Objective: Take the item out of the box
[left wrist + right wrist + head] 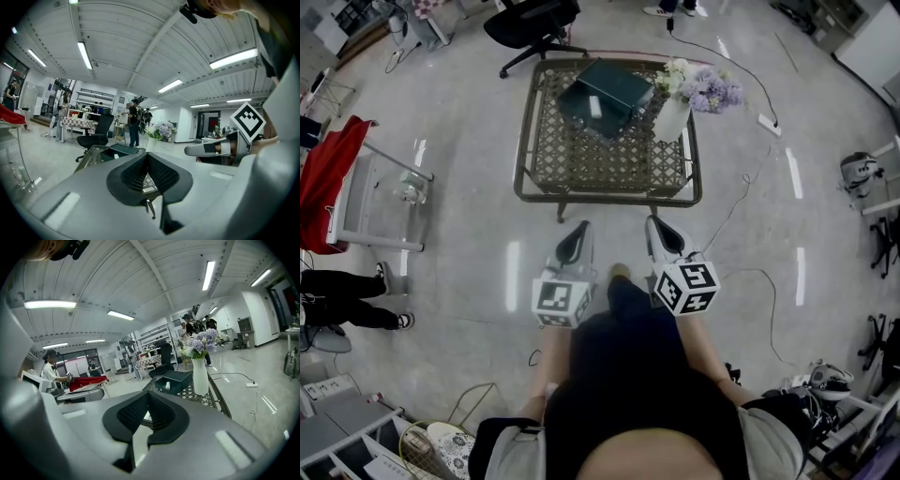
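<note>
A dark green box [605, 92] lies on the far half of a low woven-top table [581, 159], with a small white item [595, 106] at its near side. My left gripper [575, 242] and right gripper [665, 236] hover side by side just short of the table's near edge, both shut and holding nothing. In the left gripper view the left gripper [147, 156] points at the box [123, 151]. Ahead of the right gripper [147, 396] in its own view are the box [177, 379] and the white item [168, 386].
A white vase of purple and white flowers [675, 114] stands right of the box, also as the vase [200, 377]. A black office chair [534, 23] is behind the table. A rack with red cloth [333, 173] stands left. A cable [741, 202] and power strip [769, 124] lie on the floor to the right.
</note>
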A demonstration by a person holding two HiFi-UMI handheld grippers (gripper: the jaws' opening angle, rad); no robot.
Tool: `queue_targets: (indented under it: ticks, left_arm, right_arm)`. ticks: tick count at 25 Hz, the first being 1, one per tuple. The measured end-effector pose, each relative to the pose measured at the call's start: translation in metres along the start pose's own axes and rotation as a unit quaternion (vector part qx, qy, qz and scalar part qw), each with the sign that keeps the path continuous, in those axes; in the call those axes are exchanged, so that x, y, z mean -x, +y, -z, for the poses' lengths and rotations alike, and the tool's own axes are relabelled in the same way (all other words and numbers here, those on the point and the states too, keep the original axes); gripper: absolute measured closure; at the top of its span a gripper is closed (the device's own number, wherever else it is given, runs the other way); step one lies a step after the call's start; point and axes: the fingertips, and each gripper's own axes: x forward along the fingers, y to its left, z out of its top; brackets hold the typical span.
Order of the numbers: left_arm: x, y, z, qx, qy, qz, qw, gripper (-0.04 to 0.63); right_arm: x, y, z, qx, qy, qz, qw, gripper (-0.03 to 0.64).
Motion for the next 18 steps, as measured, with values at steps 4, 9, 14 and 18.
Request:
queue_targets:
  ticks: [4,9,14,18]
  left_arm:
    - [-0.011,0.01,-0.004,0.004,0.0,-0.01,0.9999,0.586]
    - [-0.025,0.025,-0.006,0.013,0.001,-0.029,0.9995,0.586]
    - [-0.045,0.033,-0.013,0.017,-0.003,-0.037,0.9992,0.586]
    - [-0.062,0.038,-0.016,0.02,-0.005,-0.043,0.9989,0.586]
  right_arm:
    - [-0.017,-0.005,-0.007,-0.009,0.006,-0.009,1.0,0.615]
    - [-0.039,-0.012,-0.015,-0.011,0.013,-0.022,1.0,0.615]
    - [-0.057,-0.024,-0.024,-0.009,0.019,-0.027,0.999,0.615]
    - [-0.071,-0.035,-0.03,-0.006,0.022,-0.027,0.999,0.617]
